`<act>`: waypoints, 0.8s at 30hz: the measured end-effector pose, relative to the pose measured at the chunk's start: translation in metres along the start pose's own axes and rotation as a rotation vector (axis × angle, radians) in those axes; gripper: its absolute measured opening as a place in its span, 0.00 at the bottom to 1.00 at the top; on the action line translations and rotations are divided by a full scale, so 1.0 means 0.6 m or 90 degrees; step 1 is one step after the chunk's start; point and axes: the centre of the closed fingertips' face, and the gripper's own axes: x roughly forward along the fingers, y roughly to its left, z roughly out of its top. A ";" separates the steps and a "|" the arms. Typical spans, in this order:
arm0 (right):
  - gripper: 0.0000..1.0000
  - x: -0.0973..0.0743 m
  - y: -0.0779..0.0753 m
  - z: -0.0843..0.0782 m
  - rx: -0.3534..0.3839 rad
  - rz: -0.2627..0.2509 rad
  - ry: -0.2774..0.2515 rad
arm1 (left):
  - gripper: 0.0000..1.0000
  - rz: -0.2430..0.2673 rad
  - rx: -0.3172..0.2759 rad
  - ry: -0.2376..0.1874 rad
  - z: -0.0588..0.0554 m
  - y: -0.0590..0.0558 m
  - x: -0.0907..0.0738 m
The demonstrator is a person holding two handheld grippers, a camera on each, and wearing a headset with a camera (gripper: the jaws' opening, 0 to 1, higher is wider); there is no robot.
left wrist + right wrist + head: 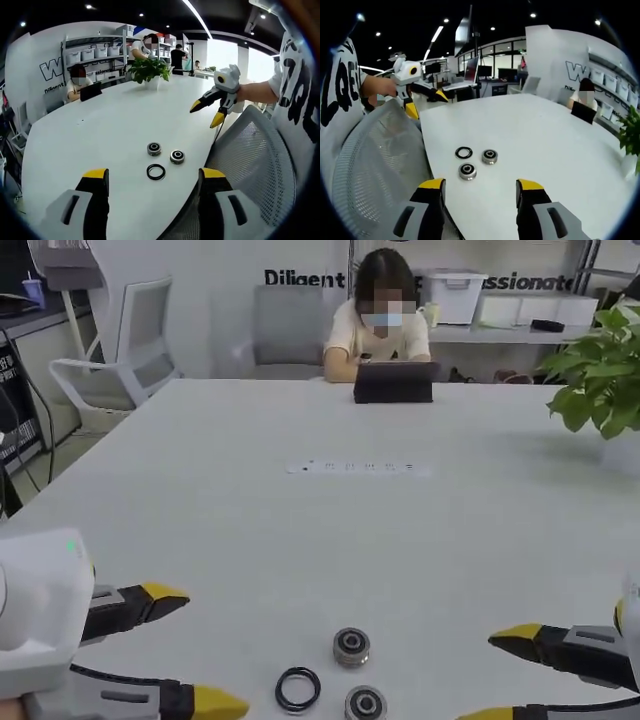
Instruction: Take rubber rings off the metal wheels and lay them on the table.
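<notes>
The left yellow-tipped black gripper (215,650) is hovering with its jaws spread wide, holding and touching nothing. The right yellow-tipped black gripper (478,678) is doing the same. Between them, near the front edge of the white table (300,540), a loose black rubber ring (298,688) is lying flat just beside two small round metal wheels (351,646) (365,703), each with a dark band around it. The gripper views are also showing a grey mesh chair back (250,160) against the table edge and the person's white printed shirt (300,90).

Black rubber ring (298,688) lies flat beside two metal wheels (351,647).
</notes>
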 end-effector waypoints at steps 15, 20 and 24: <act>0.56 -0.007 0.001 -0.003 -0.005 -0.005 0.001 | 0.71 -0.003 0.005 0.003 0.003 -0.006 0.000; 0.56 -0.009 0.000 -0.001 -0.008 -0.008 -0.001 | 0.71 -0.002 0.005 0.003 0.004 -0.006 -0.001; 0.56 -0.009 -0.001 -0.001 -0.008 -0.008 -0.002 | 0.71 -0.001 0.005 0.003 0.005 -0.007 -0.001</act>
